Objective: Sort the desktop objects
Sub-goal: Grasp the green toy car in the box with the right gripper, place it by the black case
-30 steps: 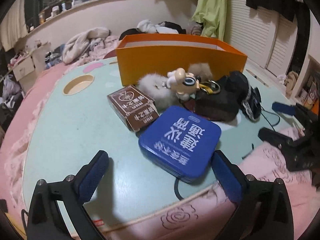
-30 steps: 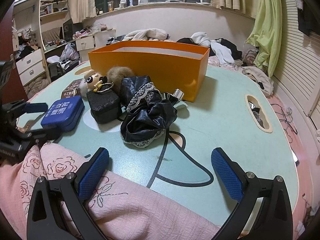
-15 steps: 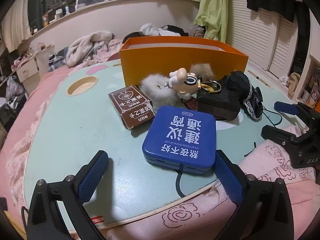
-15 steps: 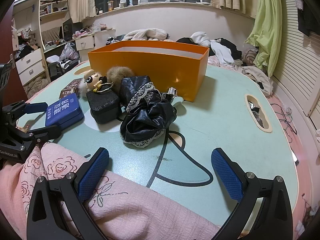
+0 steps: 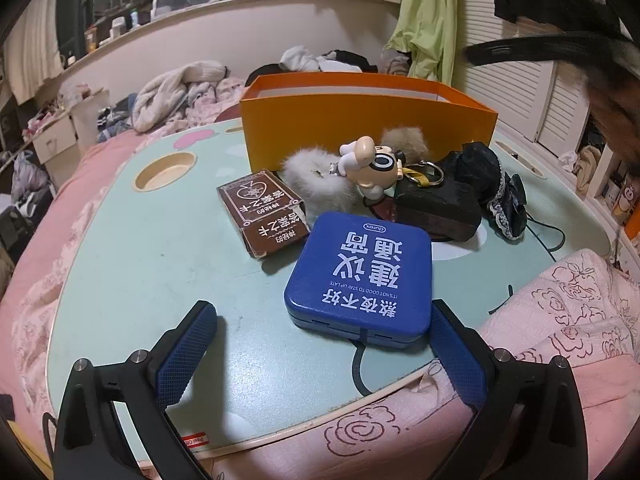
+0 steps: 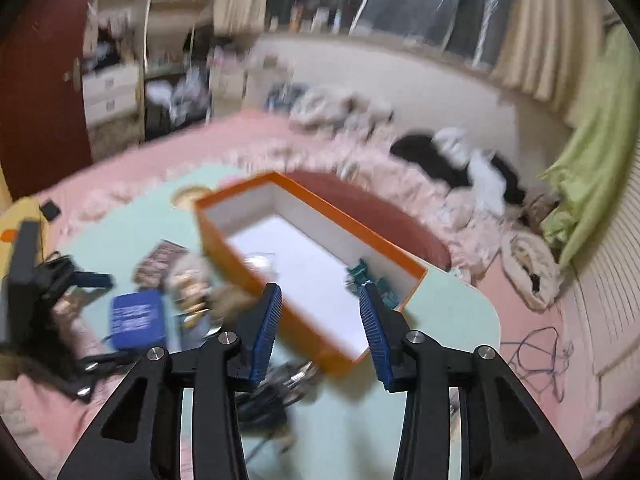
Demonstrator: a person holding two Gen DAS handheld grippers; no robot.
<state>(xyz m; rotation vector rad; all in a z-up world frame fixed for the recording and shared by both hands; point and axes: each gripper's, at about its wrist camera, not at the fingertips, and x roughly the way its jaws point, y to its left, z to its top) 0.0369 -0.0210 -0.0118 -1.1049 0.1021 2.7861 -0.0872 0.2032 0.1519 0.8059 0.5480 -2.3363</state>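
My left gripper point(image 5: 322, 312) rests low over the mint table point(image 5: 140, 264), open wide, with the blue tin point(image 5: 360, 276) just ahead of its right finger and untouched. Behind the tin lie a brown card box point(image 5: 264, 212), a white fluffy pom point(image 5: 316, 180), a doll keychain point(image 5: 372, 168), a black case point(image 5: 436, 204) and black lace cloth point(image 5: 492, 176). The orange box point(image 5: 368, 128) stands behind them. My right gripper point(image 6: 320, 292) hovers high over the orange box point(image 6: 240, 196). Its jaws are closing with nothing between them. The right wrist view is blurred.
Small teal items point(image 6: 368, 280) lie in the orange box's far corner. A pink quilt point(image 5: 560, 320) covers the table's near right edge. A round cup hole point(image 5: 164, 170) is at the back left. Clothes heaps surround the table. A dark blurred shape point(image 5: 560, 52) crosses the left view's top right.
My right gripper rose well above the table, rolled, and its jaws narrowed a lot; it now looks down into the orange box. The left gripper stayed in place, open.
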